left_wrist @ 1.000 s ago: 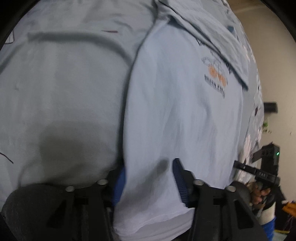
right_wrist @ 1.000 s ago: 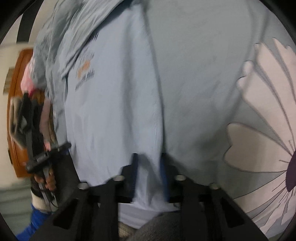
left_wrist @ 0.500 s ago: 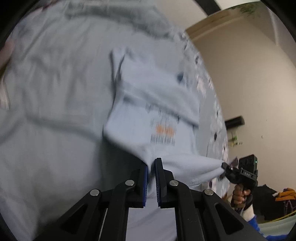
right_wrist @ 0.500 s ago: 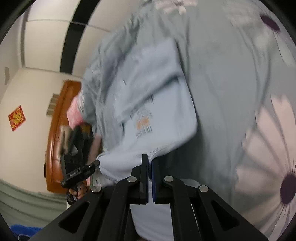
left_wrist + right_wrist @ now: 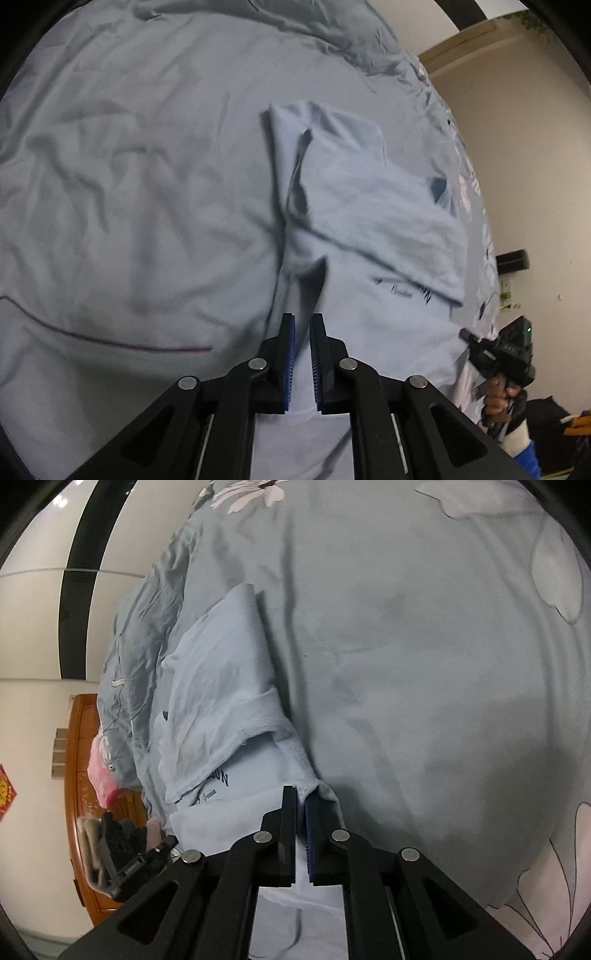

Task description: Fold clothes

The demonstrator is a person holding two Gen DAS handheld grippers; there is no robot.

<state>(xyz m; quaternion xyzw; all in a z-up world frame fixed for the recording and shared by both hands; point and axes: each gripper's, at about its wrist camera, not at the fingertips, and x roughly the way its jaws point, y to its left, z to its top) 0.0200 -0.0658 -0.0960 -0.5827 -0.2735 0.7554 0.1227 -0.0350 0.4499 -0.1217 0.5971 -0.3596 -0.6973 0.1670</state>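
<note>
A light blue T-shirt (image 5: 369, 206) lies folded on the bed, a sleeve turned in over dark lettering. My left gripper (image 5: 303, 317) hovers at the shirt's near edge. Its jaws are opening, and the narrow gap shows flat cloth that the pads do not press. My right gripper (image 5: 301, 792) is at the opposite near corner of the shirt (image 5: 214, 686). Its jaws are opening too, but a bunched bit of hem still sits pinched between the tips. Each view shows the other gripper: the right one (image 5: 495, 354) in a hand, the left one (image 5: 129, 856).
A grey-blue duvet with large pale flowers (image 5: 424, 664) covers the bed and is creased on the left (image 5: 129, 184). Beyond the bed's far side stand wooden furniture (image 5: 81, 775) and a pink item (image 5: 101, 775). A pale wall (image 5: 535, 166) borders the bed.
Both grippers shut on the shirt's edge, lifted it and carried it across the shirt. The orange print is now covered, and both pairs of jaws stand slightly wider than half a second ago.
</note>
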